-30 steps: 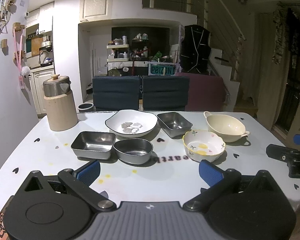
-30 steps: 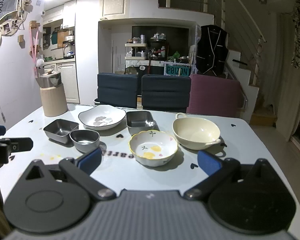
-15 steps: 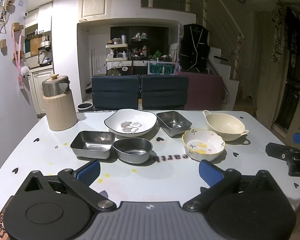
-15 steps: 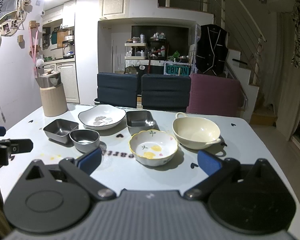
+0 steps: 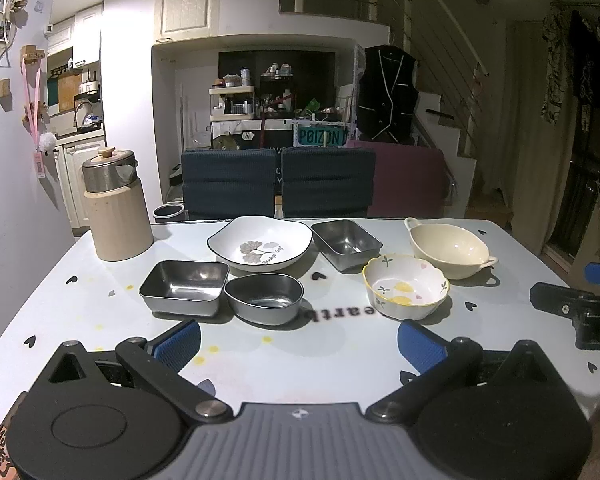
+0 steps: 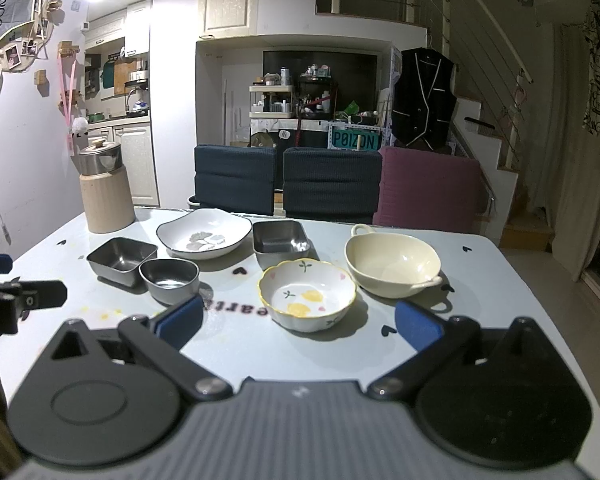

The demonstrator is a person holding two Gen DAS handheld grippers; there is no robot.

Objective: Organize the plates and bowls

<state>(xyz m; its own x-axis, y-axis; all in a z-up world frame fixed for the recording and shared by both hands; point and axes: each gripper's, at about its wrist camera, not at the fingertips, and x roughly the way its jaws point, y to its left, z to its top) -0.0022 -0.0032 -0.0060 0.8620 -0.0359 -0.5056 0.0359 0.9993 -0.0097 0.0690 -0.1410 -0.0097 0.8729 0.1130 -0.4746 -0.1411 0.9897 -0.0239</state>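
Several dishes stand apart on the white table (image 5: 100, 304). A white leaf-print plate (image 5: 260, 243) (image 6: 204, 234) is at the back. A square steel dish (image 5: 184, 287) (image 6: 121, 259) and an oval steel bowl (image 5: 265, 298) (image 6: 169, 280) sit left. Another steel dish (image 5: 346, 243) (image 6: 280, 241), a yellow-rimmed floral bowl (image 5: 405, 291) (image 6: 307, 300) and a cream handled bowl (image 5: 448, 250) (image 6: 393, 265) sit right. My left gripper (image 5: 299, 344) is open, empty, just short of the oval bowl. My right gripper (image 6: 299, 322) is open, empty, before the floral bowl.
A beige canister with a steel lid (image 5: 114, 208) (image 6: 103, 190) stands at the table's back left. Two dark blue chairs (image 5: 276, 184) and a maroon chair (image 5: 406, 182) line the far edge. The right gripper's side (image 5: 580, 312) shows at the right of the left wrist view.
Both views have barely shifted; the left gripper tilted very slightly. No dish has moved and both grippers stay open.
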